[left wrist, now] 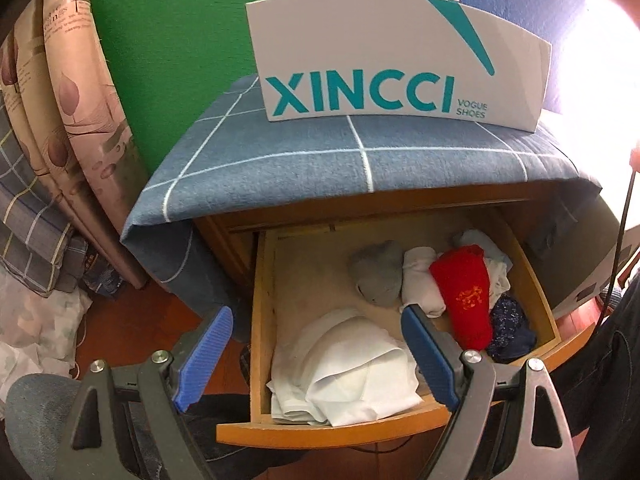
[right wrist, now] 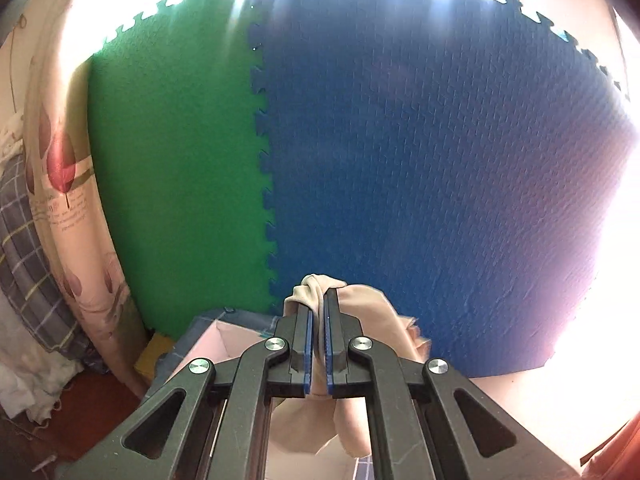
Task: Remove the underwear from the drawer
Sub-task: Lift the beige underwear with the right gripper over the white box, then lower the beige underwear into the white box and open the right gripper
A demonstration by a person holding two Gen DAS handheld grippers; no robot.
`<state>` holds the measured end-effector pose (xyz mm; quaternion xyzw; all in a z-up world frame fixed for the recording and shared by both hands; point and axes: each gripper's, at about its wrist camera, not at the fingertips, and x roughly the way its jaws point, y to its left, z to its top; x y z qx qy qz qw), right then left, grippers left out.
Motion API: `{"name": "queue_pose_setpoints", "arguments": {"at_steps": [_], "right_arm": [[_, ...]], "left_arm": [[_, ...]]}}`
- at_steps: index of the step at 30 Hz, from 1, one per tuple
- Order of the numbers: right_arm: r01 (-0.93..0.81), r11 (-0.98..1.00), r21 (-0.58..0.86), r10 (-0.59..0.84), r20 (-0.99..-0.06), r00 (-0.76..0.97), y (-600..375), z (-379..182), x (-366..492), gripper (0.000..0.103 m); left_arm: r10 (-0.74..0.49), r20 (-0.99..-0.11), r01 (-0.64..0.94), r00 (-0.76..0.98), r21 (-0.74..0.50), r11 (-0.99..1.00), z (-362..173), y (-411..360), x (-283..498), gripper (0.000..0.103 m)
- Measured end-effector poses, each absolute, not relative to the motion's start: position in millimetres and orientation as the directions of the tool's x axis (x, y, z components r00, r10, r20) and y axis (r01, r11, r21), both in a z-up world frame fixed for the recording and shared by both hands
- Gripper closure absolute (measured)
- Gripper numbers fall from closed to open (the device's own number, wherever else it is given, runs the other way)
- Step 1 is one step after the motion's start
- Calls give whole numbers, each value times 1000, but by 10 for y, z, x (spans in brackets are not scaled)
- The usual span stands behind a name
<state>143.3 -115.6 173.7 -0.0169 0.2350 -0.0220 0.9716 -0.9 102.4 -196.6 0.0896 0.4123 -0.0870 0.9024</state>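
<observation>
Underwear [right wrist: 360,312], a soft beige bundle, is pinched between the nearly closed blue pads of the right gripper [right wrist: 319,300], held up before a wall of green foam tile [right wrist: 176,176] and blue foam tile [right wrist: 440,184] with jigsaw edges. Only the left wrist view shows the open wooden drawer [left wrist: 264,320], where crumpled white cloth [left wrist: 348,372], grey, red and dark navy garments lie. The left gripper [left wrist: 316,320] hangs above it, jaws wide and empty. A white shoebox [left wrist: 400,60] rests on the blue checked cloth [left wrist: 280,160] covering the cabinet.
</observation>
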Motion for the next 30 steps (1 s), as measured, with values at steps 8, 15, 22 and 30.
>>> {"name": "queue_pose_setpoints", "arguments": {"at_steps": [8,15,22,30], "right_arm": [[71,996,-62,-93,-530,843,-1186,1300,1751,99],[91,994,-61,-109,-593,798,-1179,788,1929,99],[88,994,-61,-107,-631,769,-1135,391,2081,99],[82,995,-55,-98,-673,733,-1157,79,2190,99]], "left_arm": [[-100,-758,254,644,89,963,-2026,986,-43,14],[-104,-762,254,639,81,964,-2072,991,-37,14],[-98,-766,235,635,70,969,-2114,1036,7,14],[-90,-764,222,638,72,972,-2141,1058,37,14]]}}
